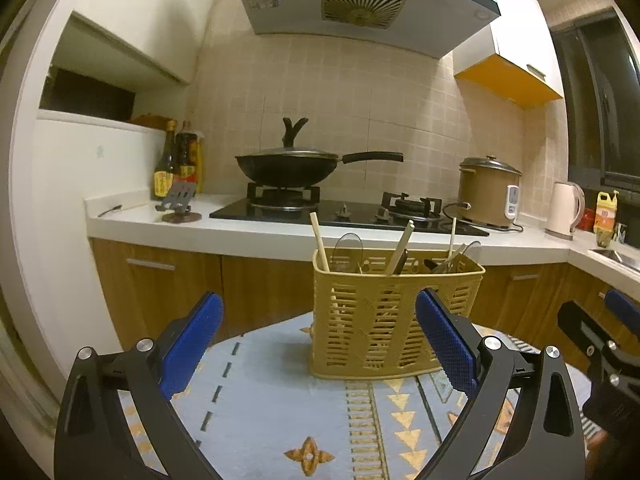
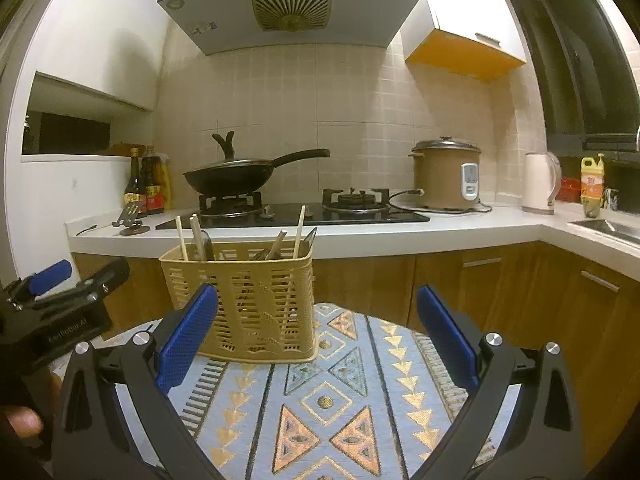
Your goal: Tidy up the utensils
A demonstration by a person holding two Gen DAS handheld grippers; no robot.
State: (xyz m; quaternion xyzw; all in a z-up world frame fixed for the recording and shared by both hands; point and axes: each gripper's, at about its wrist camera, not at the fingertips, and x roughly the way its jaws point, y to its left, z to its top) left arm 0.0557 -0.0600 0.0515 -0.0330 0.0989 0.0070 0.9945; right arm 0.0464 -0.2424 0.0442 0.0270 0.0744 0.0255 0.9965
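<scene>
A tan slotted utensil basket [image 1: 384, 320] stands on a patterned blue cloth [image 1: 280, 408]. Chopsticks [image 1: 319, 246], a clear spoon and dark utensils stick up out of it. My left gripper [image 1: 320, 320] is open, its blue pads wide apart, with nothing between them; the basket stands just beyond its right pad. In the right wrist view the same basket [image 2: 244, 304] sits ahead and to the left, behind the left pad. My right gripper [image 2: 318, 316] is open and empty over the cloth [image 2: 320, 400]. Each gripper shows at the edge of the other's view.
Behind the cloth-covered table runs a white kitchen counter [image 1: 240, 236] with a gas hob, a black wok [image 1: 288, 168], sauce bottles [image 1: 176, 160], a rice cooker [image 1: 488, 192] and a kettle [image 1: 564, 210]. Wooden cabinet doors lie below; a sink [image 2: 612, 228] is at far right.
</scene>
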